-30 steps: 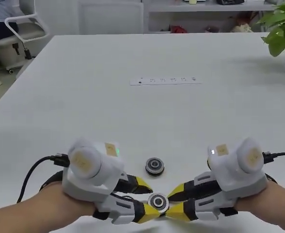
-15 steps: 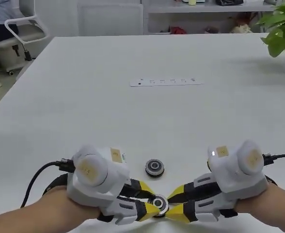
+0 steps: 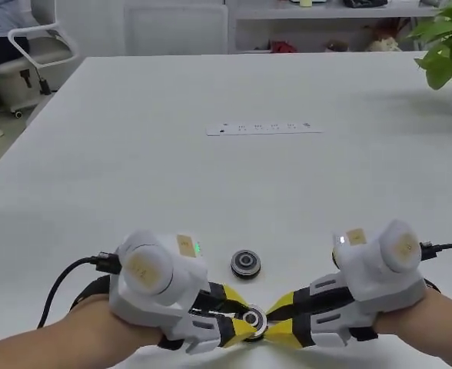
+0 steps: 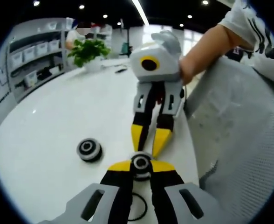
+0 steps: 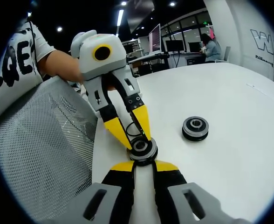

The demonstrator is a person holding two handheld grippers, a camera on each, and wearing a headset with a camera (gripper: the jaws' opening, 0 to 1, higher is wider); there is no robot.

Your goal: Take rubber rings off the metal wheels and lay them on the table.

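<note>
Head view: L gripper (image 3: 242, 326), R gripper (image 3: 270, 324) on wheel (image 3: 251, 317)

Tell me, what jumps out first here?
The left tongs and right tongs, yellow-tipped, meet nose to nose, both pinching one small wheel at the near edge of the table. A second wheel lies just beyond, and a loose black ring lies under the left tongs.

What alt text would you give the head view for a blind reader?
The left claw and right claw grip one small metal wheel at a white table's near edge. A second wheel lies just beyond, a power strip farther off.
</note>
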